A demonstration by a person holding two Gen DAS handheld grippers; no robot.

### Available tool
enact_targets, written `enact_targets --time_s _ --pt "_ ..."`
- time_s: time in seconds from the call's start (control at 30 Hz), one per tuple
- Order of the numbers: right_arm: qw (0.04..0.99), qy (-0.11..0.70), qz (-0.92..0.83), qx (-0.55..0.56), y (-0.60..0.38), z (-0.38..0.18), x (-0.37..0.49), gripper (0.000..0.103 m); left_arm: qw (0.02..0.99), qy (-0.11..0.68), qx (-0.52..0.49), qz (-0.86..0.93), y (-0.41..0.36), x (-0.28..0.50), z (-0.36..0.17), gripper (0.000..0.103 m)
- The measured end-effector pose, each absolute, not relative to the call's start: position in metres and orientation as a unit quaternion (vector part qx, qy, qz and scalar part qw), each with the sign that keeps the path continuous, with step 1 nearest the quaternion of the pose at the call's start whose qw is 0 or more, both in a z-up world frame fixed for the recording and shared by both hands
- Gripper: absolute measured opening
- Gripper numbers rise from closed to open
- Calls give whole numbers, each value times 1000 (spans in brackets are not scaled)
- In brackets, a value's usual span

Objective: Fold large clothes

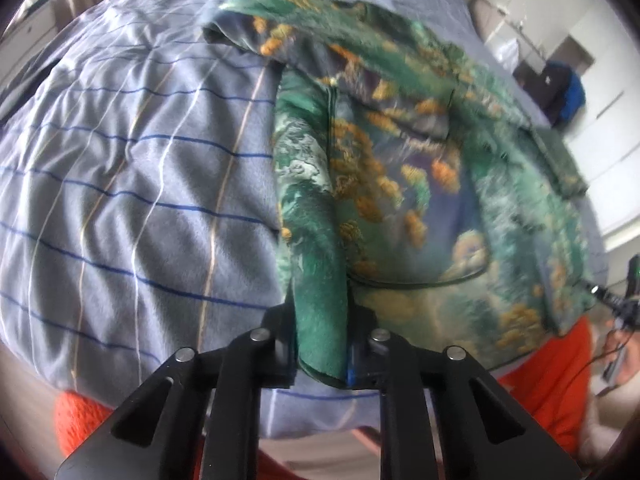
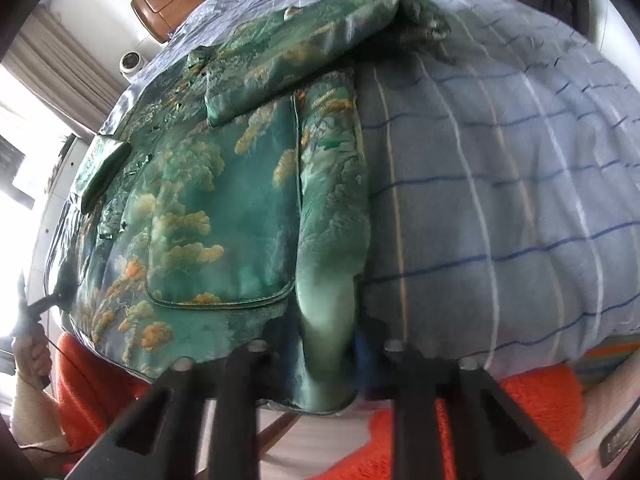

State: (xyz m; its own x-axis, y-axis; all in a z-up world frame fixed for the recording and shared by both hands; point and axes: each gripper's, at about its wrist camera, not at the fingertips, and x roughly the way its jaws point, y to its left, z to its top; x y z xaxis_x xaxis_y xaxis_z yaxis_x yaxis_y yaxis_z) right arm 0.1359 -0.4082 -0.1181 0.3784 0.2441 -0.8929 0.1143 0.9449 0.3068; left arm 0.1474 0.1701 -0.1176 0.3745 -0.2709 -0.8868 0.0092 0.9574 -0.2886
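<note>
Black jaws of the left gripper [image 1: 320, 344] clamp one near hem corner of a green jacket [image 1: 400, 168] printed with golden clouds. It lies spread on a grey-blue checked bed cover [image 1: 132, 184]. Likewise, the right gripper [image 2: 326, 360] pinches the other near corner.

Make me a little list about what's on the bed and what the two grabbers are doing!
garment: green jacket with orange and gold patterns, lying flat, a big pocket on each front
surface: bed, grey-blue checked cover
left gripper: jaws shut on jacket's hem near one bottom corner
right gripper: jaws shut on hem near the other bottom corner
sleeve: folded across the upper front
person: orange clothing at the bed's near edge
</note>
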Motion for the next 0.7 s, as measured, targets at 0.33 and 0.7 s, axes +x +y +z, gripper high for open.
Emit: enact_targets --time_s 0.33,0.7 --pt "823 549 18 145 -418 -111 129 16 814 558 -137 -79 178 144 -123 13" --pt "828 540 -2 147 -421 -110 127 55 848 525 -70 -29 164 126 -103 66"
